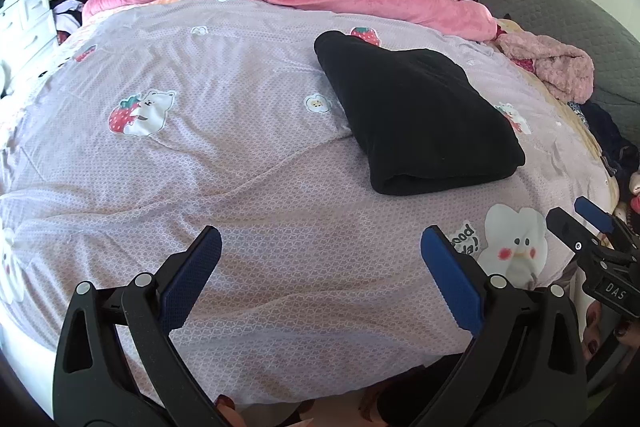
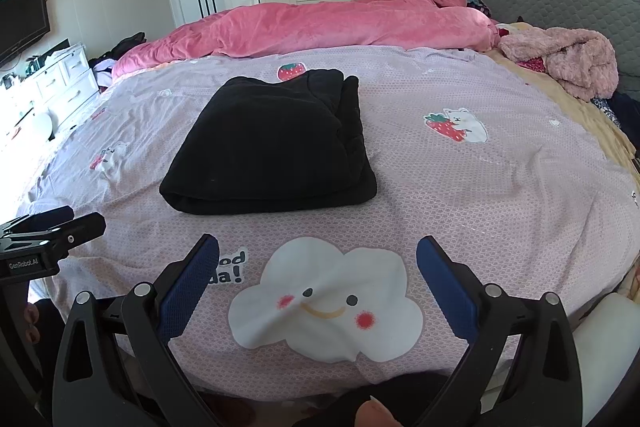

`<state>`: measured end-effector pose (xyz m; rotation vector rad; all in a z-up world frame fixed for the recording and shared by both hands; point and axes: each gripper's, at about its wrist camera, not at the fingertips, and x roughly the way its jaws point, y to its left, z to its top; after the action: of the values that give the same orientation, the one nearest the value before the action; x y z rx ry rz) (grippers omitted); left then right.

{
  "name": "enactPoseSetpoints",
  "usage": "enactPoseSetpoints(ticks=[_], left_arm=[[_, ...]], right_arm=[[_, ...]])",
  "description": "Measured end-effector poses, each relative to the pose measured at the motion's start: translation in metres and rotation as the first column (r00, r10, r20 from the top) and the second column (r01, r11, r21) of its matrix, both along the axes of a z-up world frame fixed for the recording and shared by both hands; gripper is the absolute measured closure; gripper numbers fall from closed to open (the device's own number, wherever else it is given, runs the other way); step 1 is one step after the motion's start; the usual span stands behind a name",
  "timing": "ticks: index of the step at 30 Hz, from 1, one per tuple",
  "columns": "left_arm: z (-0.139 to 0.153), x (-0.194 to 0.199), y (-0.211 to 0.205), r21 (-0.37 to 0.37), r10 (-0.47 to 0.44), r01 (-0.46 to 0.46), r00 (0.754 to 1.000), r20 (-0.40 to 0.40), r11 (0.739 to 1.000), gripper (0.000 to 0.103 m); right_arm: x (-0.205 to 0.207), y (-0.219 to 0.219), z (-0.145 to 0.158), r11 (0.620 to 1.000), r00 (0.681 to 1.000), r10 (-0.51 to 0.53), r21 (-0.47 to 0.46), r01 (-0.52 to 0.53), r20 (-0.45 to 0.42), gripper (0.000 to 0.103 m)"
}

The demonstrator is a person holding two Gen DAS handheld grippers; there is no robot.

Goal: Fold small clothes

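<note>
Folded black garment on bed; both grippers held wide open and empty.

A bed is covered by a lilac printed sheet (image 2: pixel 460 187), with a pink duvet (image 2: pixel 320 23) bunched along its far edge at 12 o'clock. A fluffy pink garment (image 2: pixel 568 59) is seen at 2 o'clock. The folded black garment (image 2: pixel 272 147) is laid flat on the sheet, at 11 o'clock in the right wrist view and at 1 o'clock in the left wrist view. The left gripper (image 1: pixel 320 251) and the right gripper (image 2: pixel 318 259) are held just above the near edge, fingers spread wide, nothing gripped, well apart from the garment.
</note>
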<state>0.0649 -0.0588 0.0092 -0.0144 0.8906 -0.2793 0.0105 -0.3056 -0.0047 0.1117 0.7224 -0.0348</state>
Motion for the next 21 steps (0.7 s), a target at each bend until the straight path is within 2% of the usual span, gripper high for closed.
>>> enactPoseSetpoints(ticks=[21], left_arm=[[-0.0013, 0.001, 0.0009, 0.008, 0.012, -0.012, 1.0, 0.0, 1.0, 0.009]], right_arm=[[-0.0008, -0.0035, -0.0019, 1.0, 1.0, -0.007, -0.006, 0.007, -0.014, 0.004]])
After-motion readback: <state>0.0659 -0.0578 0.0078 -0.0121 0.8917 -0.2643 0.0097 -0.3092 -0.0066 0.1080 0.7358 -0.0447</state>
